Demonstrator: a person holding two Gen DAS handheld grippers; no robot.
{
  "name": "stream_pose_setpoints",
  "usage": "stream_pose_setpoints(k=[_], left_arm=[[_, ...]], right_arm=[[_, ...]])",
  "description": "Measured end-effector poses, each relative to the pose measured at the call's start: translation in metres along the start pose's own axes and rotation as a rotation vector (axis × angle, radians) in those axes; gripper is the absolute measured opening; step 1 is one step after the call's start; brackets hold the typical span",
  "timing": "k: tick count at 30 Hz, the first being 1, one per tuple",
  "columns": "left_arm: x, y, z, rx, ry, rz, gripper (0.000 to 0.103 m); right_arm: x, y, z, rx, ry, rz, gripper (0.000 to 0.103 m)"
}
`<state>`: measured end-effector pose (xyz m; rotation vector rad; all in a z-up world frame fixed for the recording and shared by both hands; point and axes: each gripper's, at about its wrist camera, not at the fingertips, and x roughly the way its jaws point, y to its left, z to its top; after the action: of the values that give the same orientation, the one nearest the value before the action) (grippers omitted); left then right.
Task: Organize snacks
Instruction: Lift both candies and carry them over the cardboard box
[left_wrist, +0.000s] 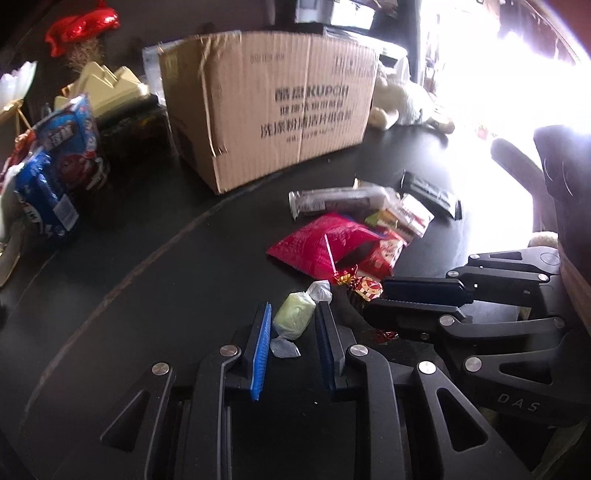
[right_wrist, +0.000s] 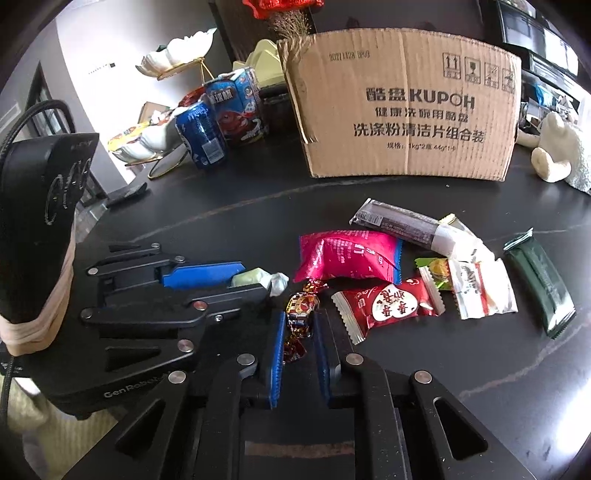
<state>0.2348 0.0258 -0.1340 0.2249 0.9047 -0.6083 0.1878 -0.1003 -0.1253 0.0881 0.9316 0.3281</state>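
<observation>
1. While a cardboard box (right_wrist: 402, 107) stands at the back of the dark, faintly veined table (right_wrist: 221, 206), glare whitens the room's right side in the left wrist view.
2. Left gripper (left_wrist: 293, 321) is clamped on a pale green candy (left_wrist: 294, 319), whose twisted ends point away from and toward the camera.
3. Right gripper (right_wrist: 299, 325), just beside it, is clamped on a foil-wrapped candy (right_wrist: 301, 314), its long axis likewise running along the fingers.
4. Near them lies a pink packet (right_wrist: 347, 258).
</observation>
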Motion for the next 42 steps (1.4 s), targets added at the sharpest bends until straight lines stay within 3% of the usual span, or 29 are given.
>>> stream_pose_setpoints(k=[12,22,42], left_arm=[[-0.041,-0.012,0.01,-0.123,-0.074,0.046,0.025],[-0.074,-0.022,0.029,-0.168,-0.139,0.072,0.025],[-0.12,-0.027,0.117,-0.197,-0.299,0.138,0.025]], right_arm=[[-0.044,0.001,0.007,-0.005,-0.095,0.016,0.017],[-0.074,-0.002,0.024,-0.014,-0.183,0.021,0.017],[-0.128,-0.025,0.108,-0.032,-0.378,-0.004,0.017]])
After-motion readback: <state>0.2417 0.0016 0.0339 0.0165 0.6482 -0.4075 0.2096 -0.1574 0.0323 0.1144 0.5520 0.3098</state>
